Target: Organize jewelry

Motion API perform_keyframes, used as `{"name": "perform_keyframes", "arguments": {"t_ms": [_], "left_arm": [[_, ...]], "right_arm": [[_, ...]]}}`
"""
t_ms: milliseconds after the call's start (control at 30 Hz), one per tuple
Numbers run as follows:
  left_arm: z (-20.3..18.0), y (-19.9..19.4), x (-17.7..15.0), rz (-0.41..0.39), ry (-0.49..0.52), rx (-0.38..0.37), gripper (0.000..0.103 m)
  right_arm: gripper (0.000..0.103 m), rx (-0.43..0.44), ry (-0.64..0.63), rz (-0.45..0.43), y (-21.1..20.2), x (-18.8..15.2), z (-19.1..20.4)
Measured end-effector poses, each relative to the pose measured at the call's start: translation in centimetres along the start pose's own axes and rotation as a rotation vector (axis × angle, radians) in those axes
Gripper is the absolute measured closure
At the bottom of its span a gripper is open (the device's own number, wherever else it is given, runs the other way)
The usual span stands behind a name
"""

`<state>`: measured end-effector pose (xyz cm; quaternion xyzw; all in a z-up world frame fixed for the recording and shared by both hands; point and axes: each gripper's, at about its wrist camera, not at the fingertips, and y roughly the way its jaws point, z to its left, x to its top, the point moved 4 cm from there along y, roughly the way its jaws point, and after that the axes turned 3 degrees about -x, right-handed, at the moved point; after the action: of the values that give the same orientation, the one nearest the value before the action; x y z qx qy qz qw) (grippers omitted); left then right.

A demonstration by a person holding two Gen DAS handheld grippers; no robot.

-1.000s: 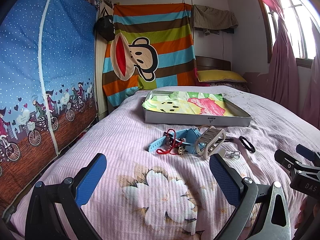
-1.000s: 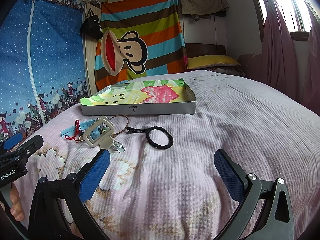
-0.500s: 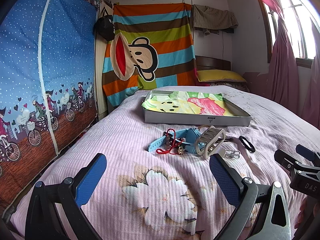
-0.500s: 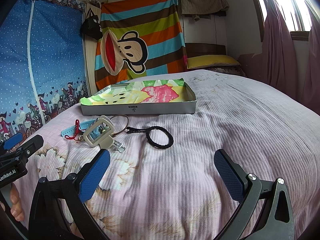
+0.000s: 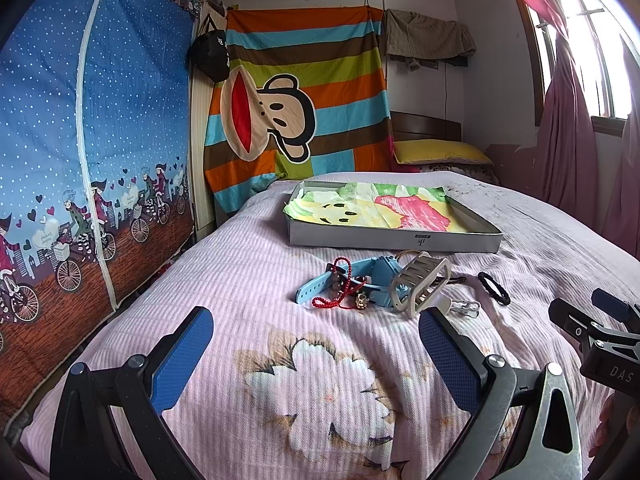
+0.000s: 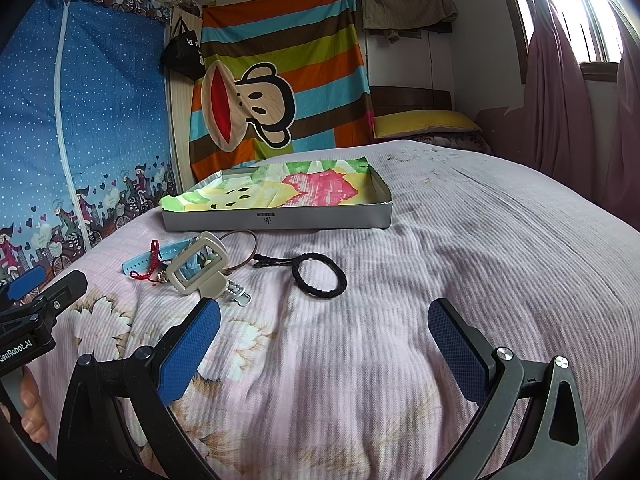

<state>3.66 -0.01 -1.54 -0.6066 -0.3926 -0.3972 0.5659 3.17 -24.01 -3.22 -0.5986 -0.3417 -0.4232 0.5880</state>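
Note:
A pile of jewelry lies on the bed: a blue watch (image 5: 347, 282), a red bead string (image 5: 341, 285), a beige hair claw (image 5: 420, 285) (image 6: 199, 269), a thin brown bangle (image 6: 246, 248), a small metal clip (image 6: 237, 294) and a black braided band (image 5: 493, 288) (image 6: 319, 278). Behind it stands a shallow grey tray (image 5: 394, 239) (image 6: 276, 222) lined with a colourful cartoon cloth. My left gripper (image 5: 314, 356) is open and empty, short of the pile. My right gripper (image 6: 325, 354) is open and empty, short of the black band.
The bed has a pink ribbed cover with flower prints (image 5: 320, 380). A blue fabric wardrobe (image 5: 80, 160) stands along the left side. A striped monkey blanket (image 5: 296, 92) hangs behind, a yellow pillow (image 5: 436, 151) lies at the head, and curtains (image 6: 560, 100) hang at right.

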Motion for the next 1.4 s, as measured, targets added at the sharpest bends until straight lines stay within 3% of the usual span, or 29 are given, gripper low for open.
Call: {"name": "perform_keyframes", "arguments": {"t_ms": [733,1133,1400], "left_arm": [[-0.5,-0.3,0.5,0.003,-0.004,-0.003,0.000],[-1.1,3.3,2.2,0.064,0.029,-0.103,0.000],[-2.5,6.8,3.0,0.159,0.081,-0.203,0.001]], "right_arm": [[0.001,-0.008,-0.004,-0.002,0.0,0.0,-0.2],[0.001,0.037,-0.036,0.040,2.4,2.0,-1.2],[0.001,0.116,-0.110,0.097,6.0,3.2,-0.8]]}}
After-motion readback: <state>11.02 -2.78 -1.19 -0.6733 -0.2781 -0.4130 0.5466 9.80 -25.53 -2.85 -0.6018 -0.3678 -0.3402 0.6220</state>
